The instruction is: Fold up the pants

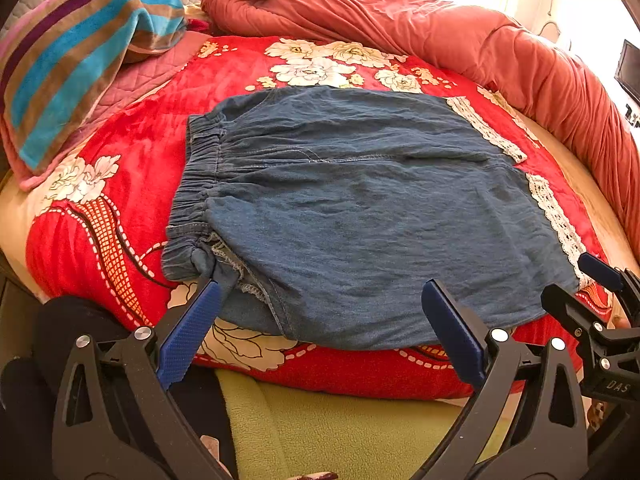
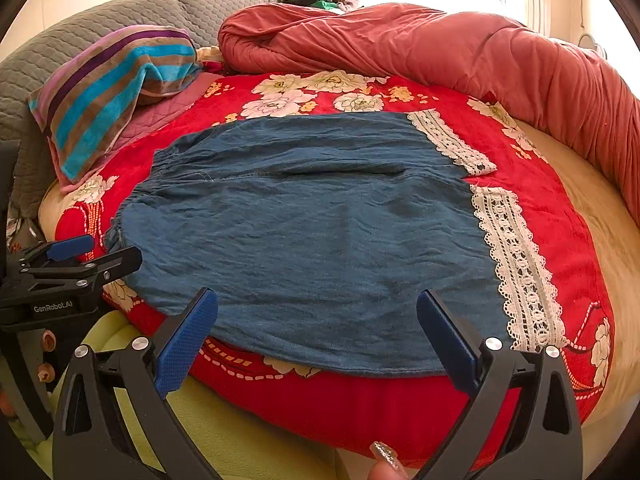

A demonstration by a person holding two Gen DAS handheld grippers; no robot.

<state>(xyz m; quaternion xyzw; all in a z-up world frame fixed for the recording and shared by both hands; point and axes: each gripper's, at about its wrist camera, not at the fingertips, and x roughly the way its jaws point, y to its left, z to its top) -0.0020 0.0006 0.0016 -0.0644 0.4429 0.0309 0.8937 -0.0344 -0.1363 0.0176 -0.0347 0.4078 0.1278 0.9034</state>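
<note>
Blue denim pants [image 1: 340, 200] with white lace cuffs [image 1: 556, 216] lie flat on a red flowered blanket [image 1: 132, 152], elastic waistband [image 1: 196, 184] to the left, legs to the right. They also show in the right wrist view [image 2: 312, 236]. My left gripper [image 1: 320, 308] is open and empty at the pants' near edge, by the waist end. My right gripper [image 2: 316, 320] is open and empty at the near edge, by the lace cuff [image 2: 516, 264]. Each gripper shows at the edge of the other's view.
A striped towel [image 1: 80, 64] lies on a pink quilted pillow at the back left. A rolled salmon duvet [image 1: 440, 36] runs along the back and right. Grey pillows [image 2: 100, 24] stand behind. A yellow-green cover [image 1: 340, 432] lies below the bed's near edge.
</note>
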